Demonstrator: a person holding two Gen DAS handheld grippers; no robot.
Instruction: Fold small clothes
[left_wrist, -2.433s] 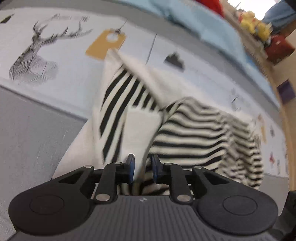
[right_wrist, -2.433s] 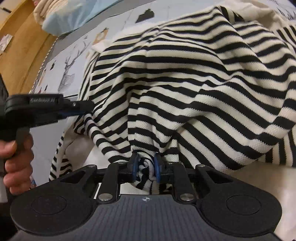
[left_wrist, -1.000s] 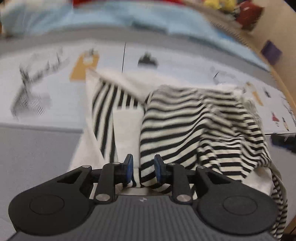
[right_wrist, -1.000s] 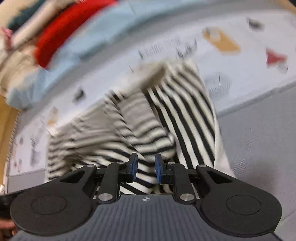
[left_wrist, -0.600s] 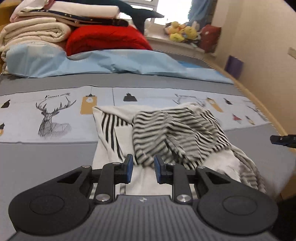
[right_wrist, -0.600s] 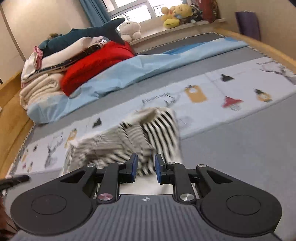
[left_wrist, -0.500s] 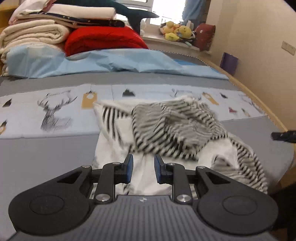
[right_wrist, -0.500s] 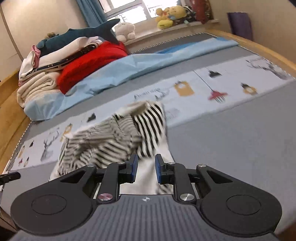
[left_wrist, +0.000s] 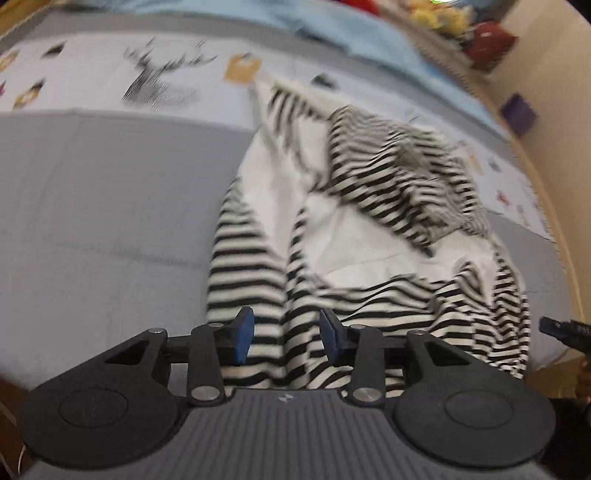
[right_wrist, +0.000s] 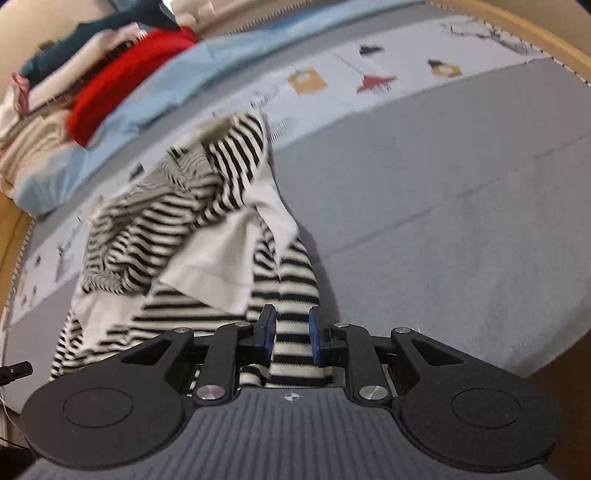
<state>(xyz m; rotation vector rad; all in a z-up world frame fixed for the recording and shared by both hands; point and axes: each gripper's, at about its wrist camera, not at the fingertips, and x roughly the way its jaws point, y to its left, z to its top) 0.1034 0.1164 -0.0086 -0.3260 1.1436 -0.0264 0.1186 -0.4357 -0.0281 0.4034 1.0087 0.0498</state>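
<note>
A black-and-white striped garment (left_wrist: 369, 229) with plain white panels lies crumpled on the grey bed (left_wrist: 110, 206). My left gripper (left_wrist: 287, 339) hangs over its near striped edge. Its jaws are opening, and cloth shows in the wide gap without the pads pressing it. In the right wrist view the same garment (right_wrist: 192, 221) spreads to the left. My right gripper (right_wrist: 291, 339) is low over a striped fold at the near edge. Its jaws stand a little apart, the same narrow gap as before, with the fold showing between them.
A printed strip with a deer and tags (left_wrist: 159, 81) crosses the bed behind the garment. Folded blankets and a red pillow (right_wrist: 122, 85) are stacked at the far end. A wooden bed edge (left_wrist: 554, 236) runs along the right. The other gripper's tip (left_wrist: 561, 328) shows at the right edge.
Both grippers have swung down from a raised, level look across the bed to close over the garment's near edge. The left jaws have widened. The right jaws keep their gap.
</note>
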